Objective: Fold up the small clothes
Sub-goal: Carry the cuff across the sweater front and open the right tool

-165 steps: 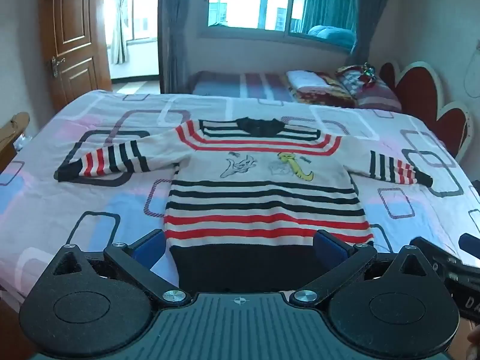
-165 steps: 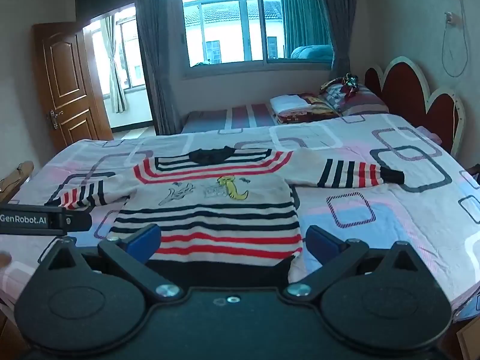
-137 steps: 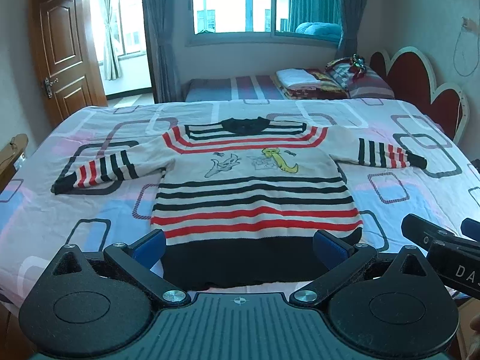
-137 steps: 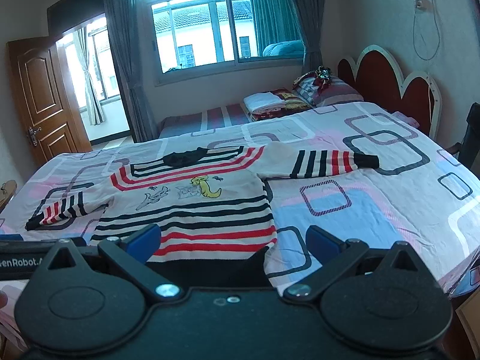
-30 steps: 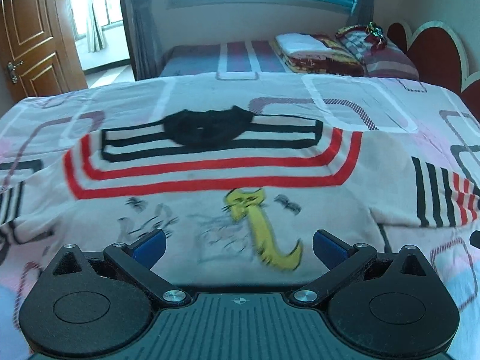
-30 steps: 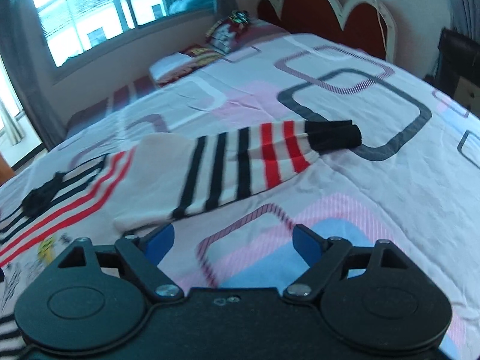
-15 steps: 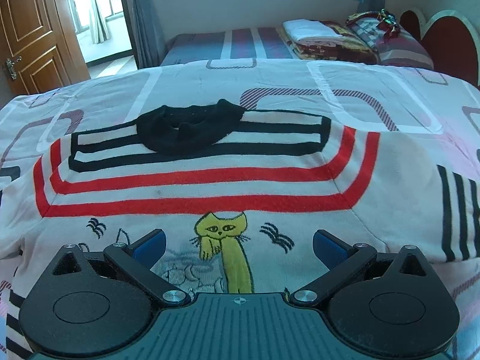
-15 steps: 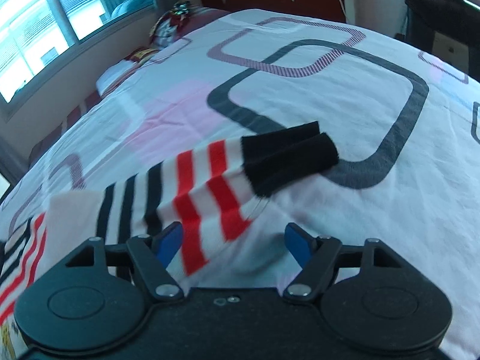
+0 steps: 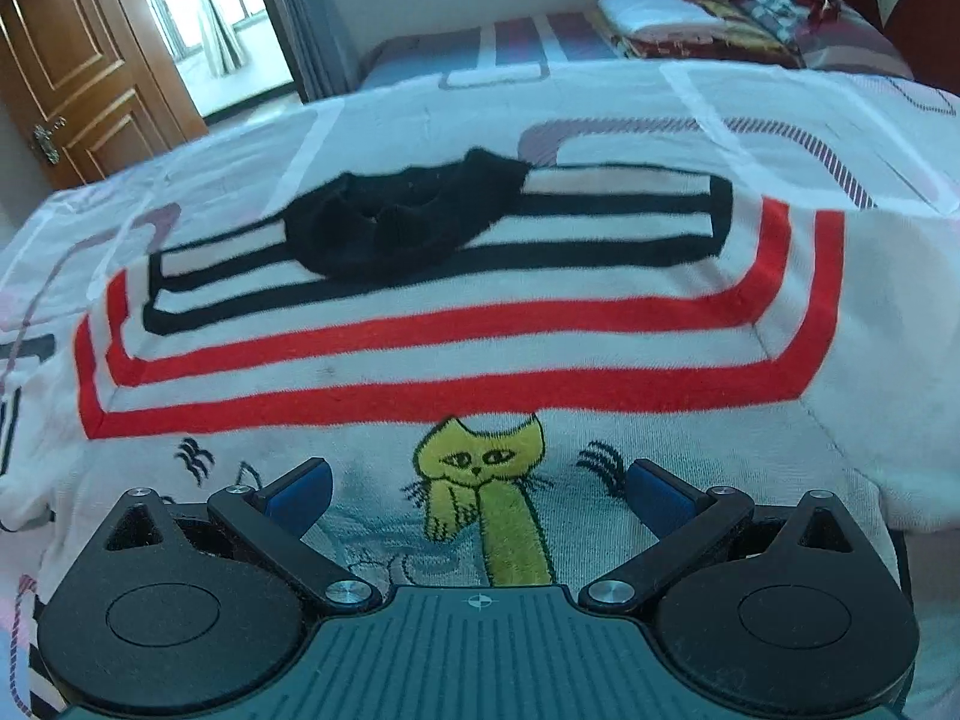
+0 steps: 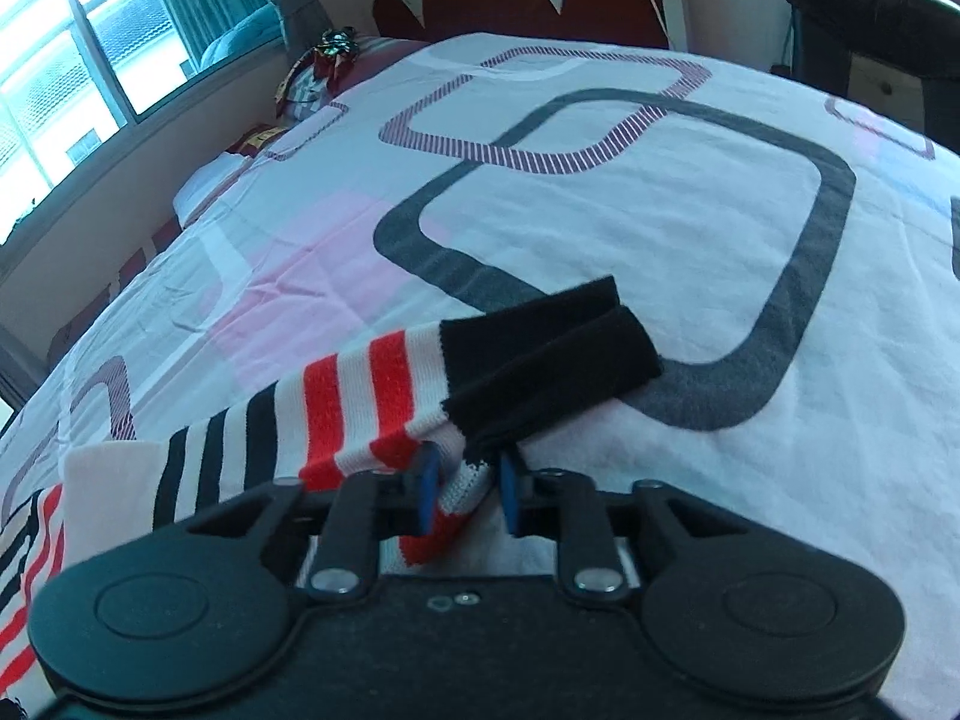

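A: Where's the sweater (image 9: 456, 336)?

B: Flat on the bed (image 10: 600, 210), front up, black collar (image 9: 402, 228) in the upper middle of the left wrist view. Its sleeve (image 10: 360, 408) runs across the lower left of the right wrist view, black cuff (image 10: 552, 360) near the centre.

A: And the tongs?

B: The right tongs (image 10: 462, 495) are closing, with a bunched bit of the sleeve's near edge, just short of the cuff, pinched between the blue pads. The left tongs (image 9: 477, 489) stand wide apart over the yellow cat (image 9: 486, 498), holding nothing.

A: How should this step go?

B: I'd judge it's the first sleeve fold. Make sure both knit layers are caught, lift only enough to clear the bed, then carry the cuff across the chest so the crease falls at the shoulder seam. The left tongs could press the body down so it doesn't drag.

A: Anything unclear?

B: The pinch is partly behind the linkage, so I can't tell how many layers are caught. The hem, the other sleeve and the sleeve's shoulder end are out of frame.
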Demonstrator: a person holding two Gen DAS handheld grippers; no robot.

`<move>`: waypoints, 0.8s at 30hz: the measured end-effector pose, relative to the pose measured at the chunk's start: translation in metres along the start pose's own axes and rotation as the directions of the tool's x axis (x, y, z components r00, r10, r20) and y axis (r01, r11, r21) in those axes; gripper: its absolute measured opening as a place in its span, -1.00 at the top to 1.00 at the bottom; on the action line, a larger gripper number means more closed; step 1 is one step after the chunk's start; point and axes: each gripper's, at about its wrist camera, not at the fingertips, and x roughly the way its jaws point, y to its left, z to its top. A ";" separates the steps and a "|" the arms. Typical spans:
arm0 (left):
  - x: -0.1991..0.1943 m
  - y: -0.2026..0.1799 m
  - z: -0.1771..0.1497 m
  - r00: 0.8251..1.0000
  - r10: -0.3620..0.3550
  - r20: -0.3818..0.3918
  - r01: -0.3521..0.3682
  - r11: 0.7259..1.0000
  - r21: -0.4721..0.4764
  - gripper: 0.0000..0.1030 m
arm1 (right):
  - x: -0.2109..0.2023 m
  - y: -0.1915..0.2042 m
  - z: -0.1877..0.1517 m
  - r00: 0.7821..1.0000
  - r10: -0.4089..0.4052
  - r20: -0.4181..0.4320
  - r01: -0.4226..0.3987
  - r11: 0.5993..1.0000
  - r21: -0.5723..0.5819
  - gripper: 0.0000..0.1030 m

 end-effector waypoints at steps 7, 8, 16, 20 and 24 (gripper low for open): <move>-0.014 0.036 0.008 0.986 -0.165 0.013 0.165 0.980 -0.113 -1.00 | -0.019 0.011 0.003 0.996 0.058 0.071 -0.057 0.998 -0.027 0.85; -0.016 0.044 0.009 0.981 -0.193 0.019 0.193 0.971 -0.140 -1.00 | -0.025 0.018 0.004 0.993 0.079 0.091 -0.075 0.996 -0.048 0.85; -0.024 0.128 0.012 0.952 -0.298 0.069 0.305 0.914 -0.268 -1.00 | -0.076 0.152 -0.025 0.933 0.349 0.091 -0.292 0.879 -0.376 0.85; -0.026 0.181 0.004 0.935 -0.341 0.100 0.354 0.867 -0.350 -1.00 | -0.089 0.232 -0.082 0.882 0.468 -0.064 -0.433 0.748 -0.503 0.85; -0.008 0.202 -0.006 0.912 -0.408 0.042 0.392 0.837 -0.382 -1.00 | -0.071 0.290 -0.152 0.844 0.462 -0.272 -0.530 0.648 -0.547 0.84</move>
